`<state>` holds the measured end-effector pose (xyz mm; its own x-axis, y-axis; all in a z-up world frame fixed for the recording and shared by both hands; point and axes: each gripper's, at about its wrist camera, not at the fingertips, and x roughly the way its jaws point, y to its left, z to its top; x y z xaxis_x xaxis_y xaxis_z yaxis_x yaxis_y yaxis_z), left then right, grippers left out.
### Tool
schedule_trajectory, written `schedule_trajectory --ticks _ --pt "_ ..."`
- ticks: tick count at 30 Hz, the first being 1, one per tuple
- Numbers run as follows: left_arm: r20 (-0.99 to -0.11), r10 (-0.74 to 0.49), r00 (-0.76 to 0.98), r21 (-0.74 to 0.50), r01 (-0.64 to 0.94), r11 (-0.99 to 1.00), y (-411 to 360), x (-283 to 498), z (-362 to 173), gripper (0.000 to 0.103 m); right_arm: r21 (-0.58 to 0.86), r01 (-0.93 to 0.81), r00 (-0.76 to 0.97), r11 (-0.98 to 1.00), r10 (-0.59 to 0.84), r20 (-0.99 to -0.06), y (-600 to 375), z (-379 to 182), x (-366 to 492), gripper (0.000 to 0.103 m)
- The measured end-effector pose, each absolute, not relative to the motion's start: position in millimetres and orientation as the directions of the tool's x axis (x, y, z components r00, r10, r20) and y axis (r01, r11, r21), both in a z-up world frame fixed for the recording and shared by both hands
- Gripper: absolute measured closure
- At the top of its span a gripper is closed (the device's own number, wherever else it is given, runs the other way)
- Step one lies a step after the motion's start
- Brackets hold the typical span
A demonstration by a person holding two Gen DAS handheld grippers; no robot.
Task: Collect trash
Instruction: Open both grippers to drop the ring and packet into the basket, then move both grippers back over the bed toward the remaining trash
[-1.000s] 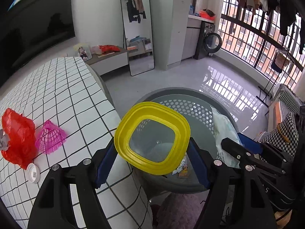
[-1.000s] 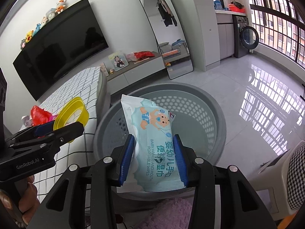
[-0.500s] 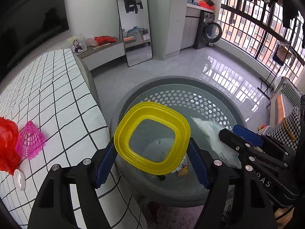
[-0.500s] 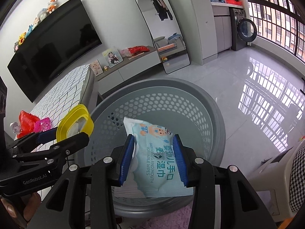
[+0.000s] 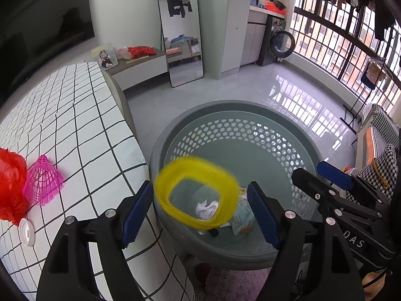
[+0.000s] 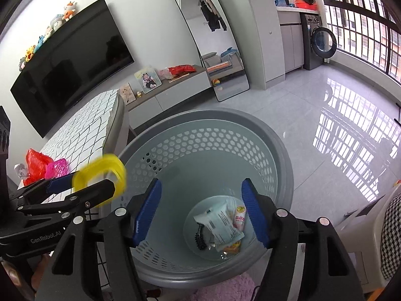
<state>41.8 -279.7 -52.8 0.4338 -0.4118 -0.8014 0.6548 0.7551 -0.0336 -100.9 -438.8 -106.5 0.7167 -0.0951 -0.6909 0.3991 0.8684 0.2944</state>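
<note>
**Lid dropping over the basket, more trash on the table**

The table, under a white checked cloth, stands just beside the grey basket, which sits on the floor with its mouth open to both cameras.

At the basket's bottom several pieces already lie: a wipes pack, a small pink packet and a dark object too small to name. That part of the job looks done.

The yellow lid is blurred and sits between the spread fingers of the left gripper without touching either pad, above the basket's near rim. It appears to be in free fall toward the basket, though whether it clears the rim cannot be told yet.

The right gripper hangs over the basket with its jaws wide apart and nothing between them.

Left on the table, well apart from the basket: a red bag, a pink mesh cup touching it, and a small white cap just beside them. These are probably the next pickups, so the task seems roughly half finished.
</note>
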Motion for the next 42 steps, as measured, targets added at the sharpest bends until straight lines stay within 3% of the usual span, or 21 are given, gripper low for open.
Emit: schedule_trajectory --ticks 42 --pt "-0.747 -0.427 0.509 -0.045 0.603 0.797 -216.3 18.5 -22.8 0.026 0.267 0.353 0.754 0.897 -0.103 -0.649 -384.6 -79.1 -122.3 0.039"
